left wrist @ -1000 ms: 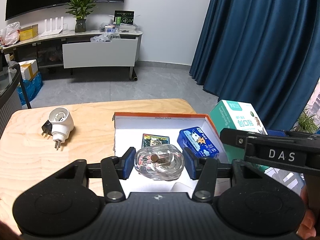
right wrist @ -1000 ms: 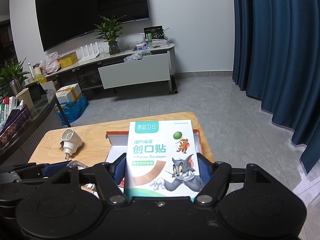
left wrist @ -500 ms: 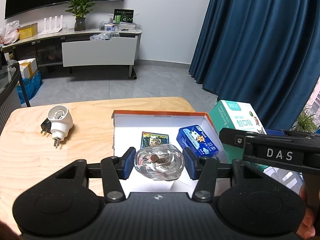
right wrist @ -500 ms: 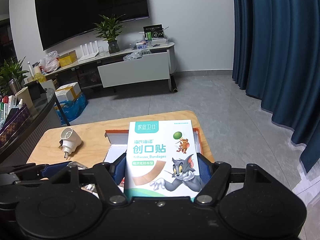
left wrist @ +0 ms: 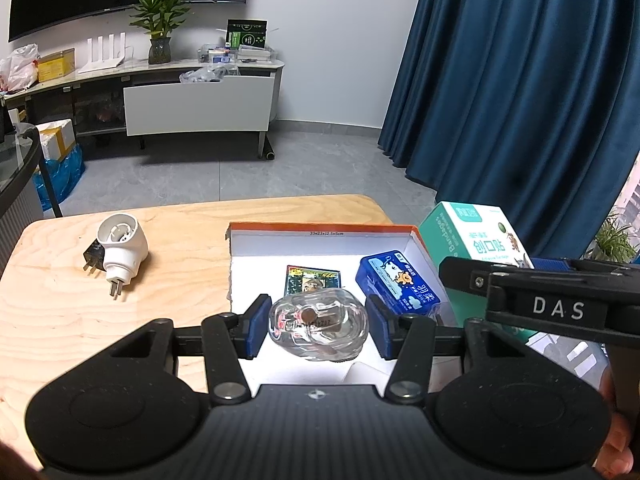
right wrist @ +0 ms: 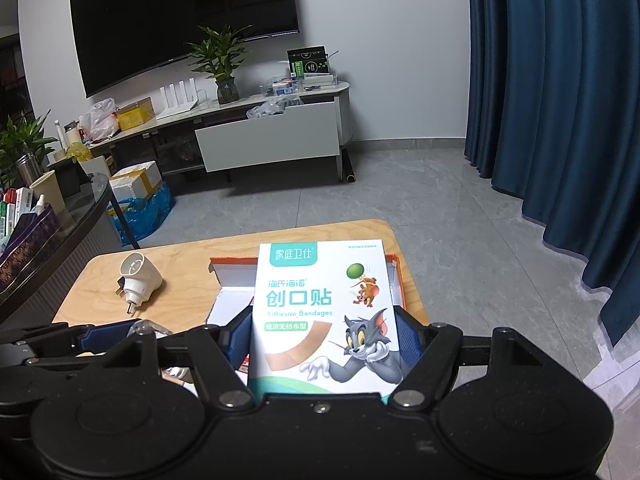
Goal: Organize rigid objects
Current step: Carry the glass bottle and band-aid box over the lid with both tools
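My left gripper (left wrist: 318, 320) holds a clear glass bottle (left wrist: 318, 326) between its blue pads, above the near part of the white, orange-rimmed box (left wrist: 320, 226). The pads look slightly off the bottle's sides. In the box lie a picture card (left wrist: 312, 280) and a blue tin (left wrist: 396, 282). My right gripper (right wrist: 322, 334) is shut on a bandage box (right wrist: 322, 312) with a cat and mouse cartoon, held upright over the orange-rimmed box's right side (right wrist: 396, 276); the bandage box also shows in the left wrist view (left wrist: 472, 240). A white plug adapter (left wrist: 118, 250) lies on the wooden table at the left.
The wooden table (left wrist: 60, 320) ends just beyond the orange-rimmed box. Past it are grey floor, a TV cabinet (left wrist: 192, 100) and blue curtains (left wrist: 520, 100) on the right. A glass-topped table (right wrist: 52, 248) stands at the left.
Both grippers have drawn back and risen slightly over the box. The left pads have eased a little away from the bottle. The bandage box stays gripped.
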`<state>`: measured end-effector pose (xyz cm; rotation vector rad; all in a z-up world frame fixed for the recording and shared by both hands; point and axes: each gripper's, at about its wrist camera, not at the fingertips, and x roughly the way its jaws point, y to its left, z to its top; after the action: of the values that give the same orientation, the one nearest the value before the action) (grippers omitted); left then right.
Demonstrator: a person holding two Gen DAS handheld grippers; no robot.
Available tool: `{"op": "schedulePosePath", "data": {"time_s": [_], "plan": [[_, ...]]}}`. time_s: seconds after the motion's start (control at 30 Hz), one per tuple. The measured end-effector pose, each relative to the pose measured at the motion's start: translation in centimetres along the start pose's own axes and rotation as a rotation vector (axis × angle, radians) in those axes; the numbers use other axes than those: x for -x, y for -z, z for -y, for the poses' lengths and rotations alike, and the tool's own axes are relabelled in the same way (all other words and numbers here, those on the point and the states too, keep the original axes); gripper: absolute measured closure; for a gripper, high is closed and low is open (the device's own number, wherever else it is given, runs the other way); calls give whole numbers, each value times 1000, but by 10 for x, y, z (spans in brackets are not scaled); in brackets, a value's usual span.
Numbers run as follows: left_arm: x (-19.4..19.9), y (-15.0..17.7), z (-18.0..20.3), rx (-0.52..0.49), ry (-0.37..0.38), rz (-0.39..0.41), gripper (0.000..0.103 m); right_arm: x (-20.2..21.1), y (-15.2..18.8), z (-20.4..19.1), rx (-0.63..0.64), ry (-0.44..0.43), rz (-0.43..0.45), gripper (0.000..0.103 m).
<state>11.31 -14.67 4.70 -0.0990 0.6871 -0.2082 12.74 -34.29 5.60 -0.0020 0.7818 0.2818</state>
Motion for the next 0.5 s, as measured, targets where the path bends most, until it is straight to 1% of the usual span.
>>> {"op": "schedulePosePath", "data": {"time_s": [0.5], "plan": [[-3,0,-2,0,8,-8,51,-8,8,5,-3,-1,-31,19]]}}
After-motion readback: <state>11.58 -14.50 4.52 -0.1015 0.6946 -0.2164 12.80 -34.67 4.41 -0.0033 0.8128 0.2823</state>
